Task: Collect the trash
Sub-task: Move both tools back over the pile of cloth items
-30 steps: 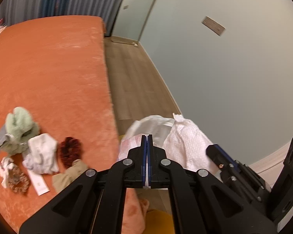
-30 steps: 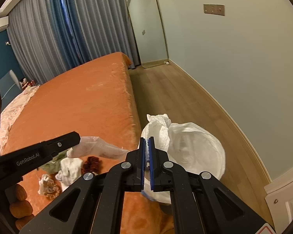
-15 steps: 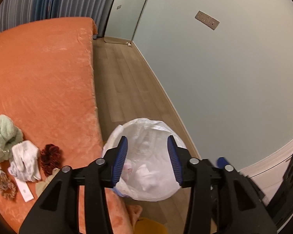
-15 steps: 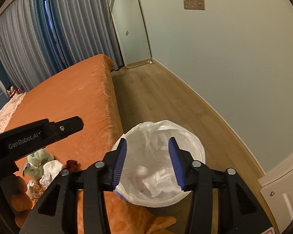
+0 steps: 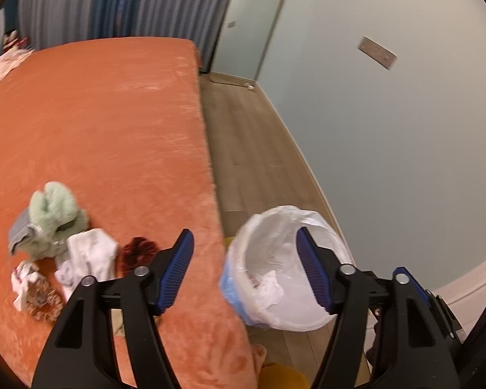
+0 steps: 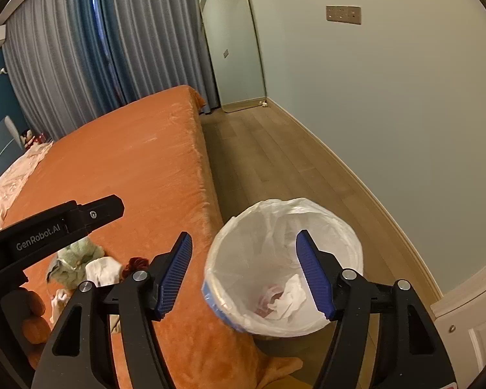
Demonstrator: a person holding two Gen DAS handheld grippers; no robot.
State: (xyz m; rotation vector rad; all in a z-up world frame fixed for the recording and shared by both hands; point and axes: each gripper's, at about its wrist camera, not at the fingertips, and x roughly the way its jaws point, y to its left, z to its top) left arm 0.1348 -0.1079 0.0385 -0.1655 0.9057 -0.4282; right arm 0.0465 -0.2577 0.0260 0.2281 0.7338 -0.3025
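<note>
Both hand-held grippers, L (image 5: 244, 270) & R (image 6: 244, 272), opening, nothing between, above lined bin (image 6: 350, 246).

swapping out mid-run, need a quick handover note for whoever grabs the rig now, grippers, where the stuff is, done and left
Left gripper: jaws opening, nothing between them.
Right gripper: jaws opening, empty too.
Round bin with white plastic liner stands on the wooden floor beside the orange bed; crumpled white tissue lies inside.
Done: that trash is in.
Left: the small pile on the bed, green fluffy cloth, white crumpled cloth, dark red scrunchie; check which are trash.
</note>
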